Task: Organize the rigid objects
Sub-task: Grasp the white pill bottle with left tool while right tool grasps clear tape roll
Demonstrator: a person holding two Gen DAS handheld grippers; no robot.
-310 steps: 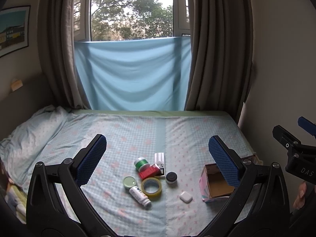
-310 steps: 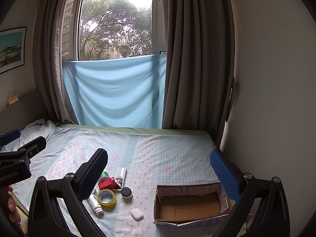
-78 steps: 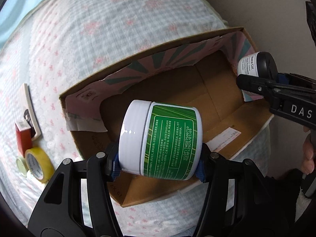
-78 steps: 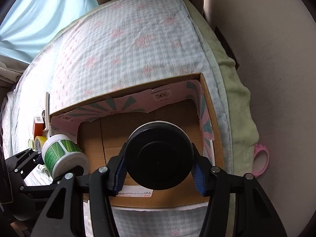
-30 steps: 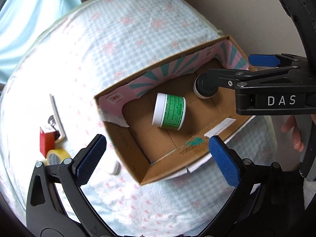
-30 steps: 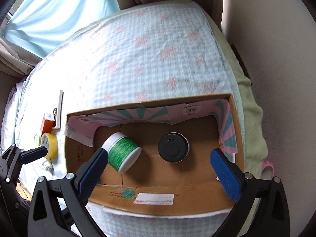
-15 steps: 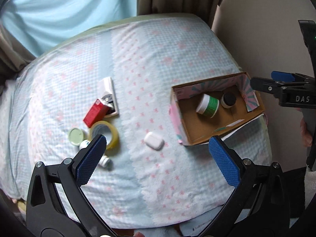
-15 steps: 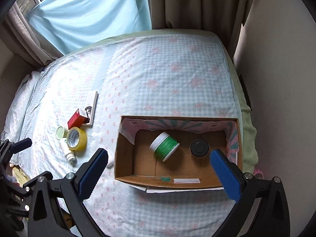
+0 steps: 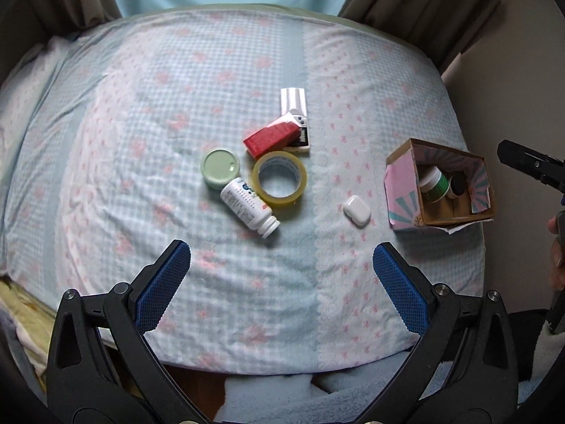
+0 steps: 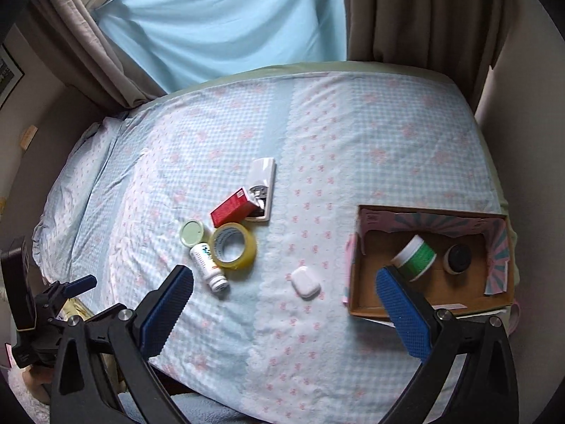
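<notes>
I note both sets of fingers spread wide and empty: the left gripper (image 9: 281,275) hangs above the near part of the bed (image 9: 141,113), and the right gripper (image 10: 284,302) hangs over its near right area, with one blue pad (image 10: 402,312) overlapping the near wall of the cardboard box (image 10: 363,309). The box sits at the bed's right edge, well apart from the central cluster. Inside it I see the green jar (image 10: 416,256) lying on its side and, just beside it, the black-lidded jar (image 10: 458,258). In the cluster, the white flat pack (image 9: 295,116) lies farthest, with the red box (image 9: 270,139) resting partly on it. The yellow tape roll (image 9: 279,178) touches the red box and the white bottle (image 9: 247,206), which lies tipped over. The pale green lid (image 9: 219,168) sits beside the bottle. The small white case (image 9: 356,211) lies alone between the cluster and the box.
</notes>
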